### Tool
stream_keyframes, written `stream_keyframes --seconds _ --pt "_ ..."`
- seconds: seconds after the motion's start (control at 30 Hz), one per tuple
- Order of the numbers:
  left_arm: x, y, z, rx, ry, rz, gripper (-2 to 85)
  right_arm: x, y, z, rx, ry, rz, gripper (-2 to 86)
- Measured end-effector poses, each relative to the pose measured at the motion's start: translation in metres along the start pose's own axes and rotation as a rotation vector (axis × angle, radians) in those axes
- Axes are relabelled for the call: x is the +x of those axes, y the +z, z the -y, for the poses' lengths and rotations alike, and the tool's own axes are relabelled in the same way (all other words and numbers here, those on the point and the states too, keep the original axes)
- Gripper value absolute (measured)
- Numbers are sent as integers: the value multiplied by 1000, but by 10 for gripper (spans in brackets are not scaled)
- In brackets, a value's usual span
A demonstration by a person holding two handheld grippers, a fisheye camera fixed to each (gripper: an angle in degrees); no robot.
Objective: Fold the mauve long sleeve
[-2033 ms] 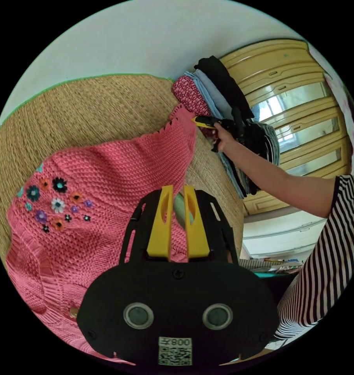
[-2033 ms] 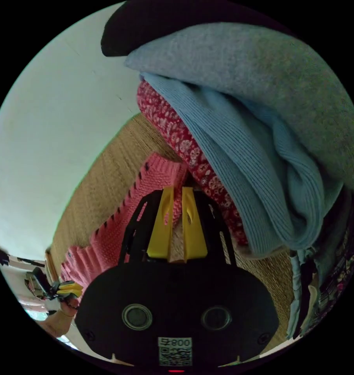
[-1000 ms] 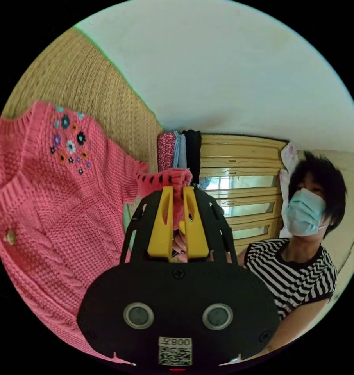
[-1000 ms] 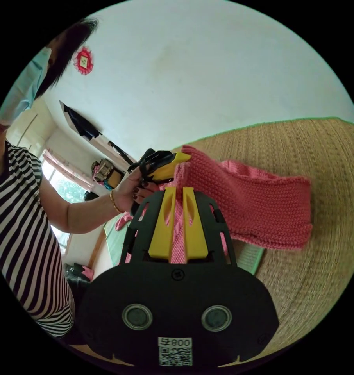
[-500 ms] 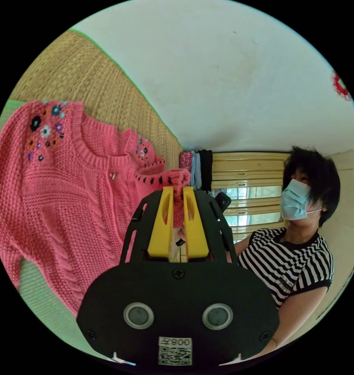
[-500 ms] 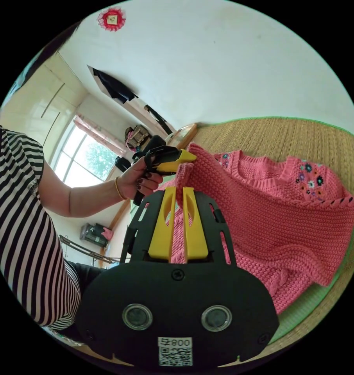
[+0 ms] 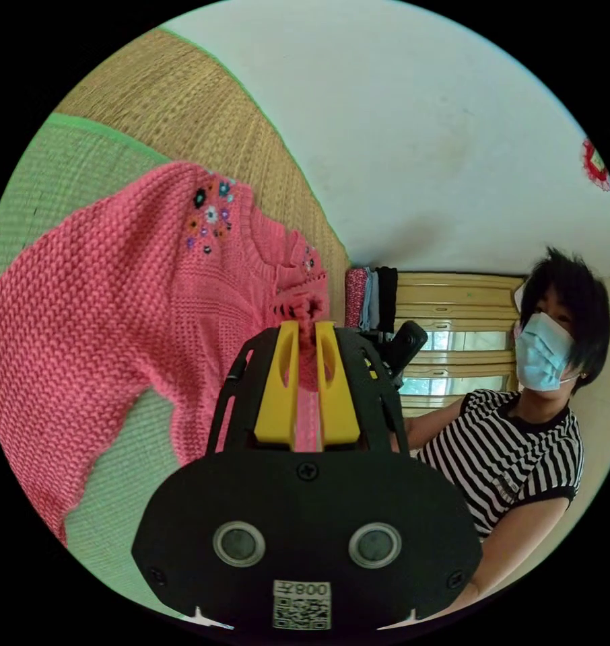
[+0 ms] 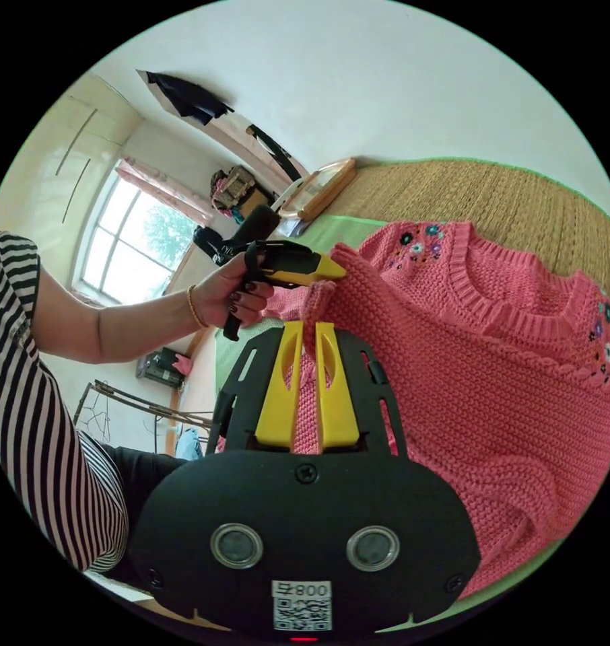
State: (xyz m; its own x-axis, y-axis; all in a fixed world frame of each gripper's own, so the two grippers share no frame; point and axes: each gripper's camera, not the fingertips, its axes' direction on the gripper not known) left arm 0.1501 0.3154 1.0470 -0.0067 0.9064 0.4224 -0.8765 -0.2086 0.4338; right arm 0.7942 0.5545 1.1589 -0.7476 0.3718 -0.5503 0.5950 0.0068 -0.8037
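A pale wall [image 7: 426,134] stood behind everything, and a woven straw mat [image 7: 184,108] with a green mat [image 7: 49,188] over part of it lay below. A person in a striped top [image 7: 507,464] sat at one side of the left gripper view, near a yellow cabinet [image 7: 453,316] and a stack of folded clothes [image 7: 369,296]. A window [image 8: 137,235] showed in the right gripper view.

The mauve long sleeve [image 8: 493,377], a pink knitted sweater with small embroidered flowers by the neckline, hung lifted above the mats, its body draping down toward them.

The left gripper [image 7: 306,333] had its 2 yellow jaws closed together on a bunched piece of the knit near the dark-stitched edge. In the right gripper view that tool [image 8: 332,269] showed in the person's hand [image 8: 234,296], its tip against the knit.

The right gripper [image 8: 306,333] likewise had its 2 jaws pressed onto a fold of the sweater, just beside the other tool's hold.
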Motion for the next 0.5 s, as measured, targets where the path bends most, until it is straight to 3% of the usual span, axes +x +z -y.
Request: stream_keyframes --seconds 0.33,0.43,0.5 --pt "-39 -37 -47 140 -68 165 55 3 104 32 -189 49 -91 28" --pt "-24 -46 -65 216 0 248 44 -2 119 39 -208 40 -101 25" --pt "-16 -37 -72 155 71 246 29 -7 128 43 -226 17 -75 16"
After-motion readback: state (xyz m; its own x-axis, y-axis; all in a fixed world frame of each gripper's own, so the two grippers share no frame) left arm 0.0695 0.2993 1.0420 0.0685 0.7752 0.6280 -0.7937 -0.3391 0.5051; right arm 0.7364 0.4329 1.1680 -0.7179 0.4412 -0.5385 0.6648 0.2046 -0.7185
